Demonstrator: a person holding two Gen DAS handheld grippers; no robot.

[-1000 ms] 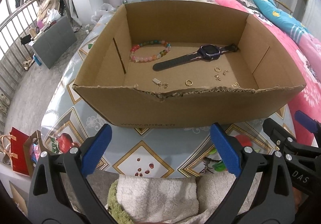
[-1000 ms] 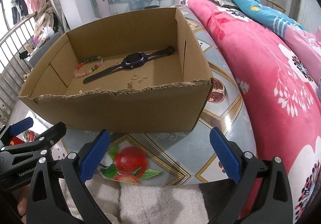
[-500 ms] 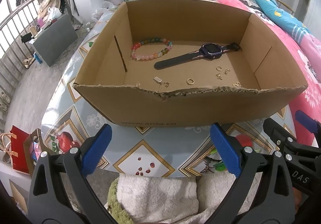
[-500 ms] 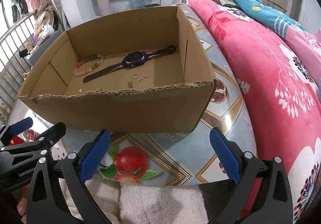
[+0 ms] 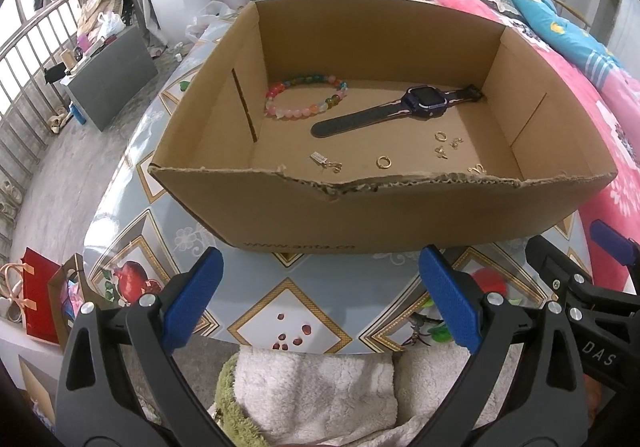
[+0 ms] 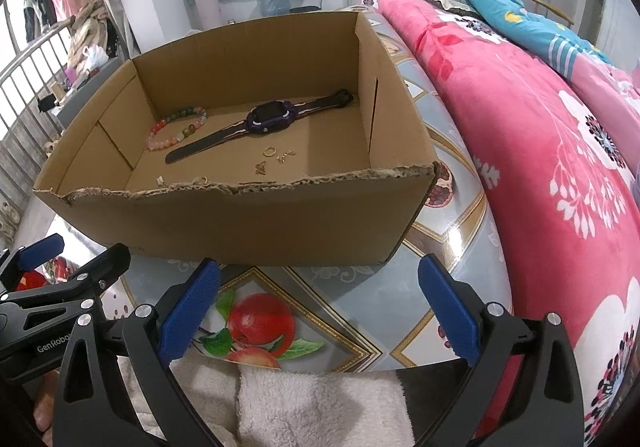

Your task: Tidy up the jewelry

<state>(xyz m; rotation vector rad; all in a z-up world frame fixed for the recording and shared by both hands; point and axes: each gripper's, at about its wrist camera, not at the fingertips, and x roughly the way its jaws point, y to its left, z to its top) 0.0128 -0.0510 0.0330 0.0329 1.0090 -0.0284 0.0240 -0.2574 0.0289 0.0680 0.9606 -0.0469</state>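
We hold both grippers, left [image 5: 320,299] and right [image 6: 318,303], spread and empty before the box [image 5: 360,215]. The rings [image 5: 383,162] look tiny, possibly slipping between pads; the ragged wall may snag fingers.

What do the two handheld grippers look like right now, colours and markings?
Both match: black plastic frames with triangular cut-outs and silver screws, and two fingers with blue ribbed pads. The left gripper shows "GenRobo" lettering in the right wrist view; the right gripper shows "DAS" in the left wrist view. No cables or sleeves visible.
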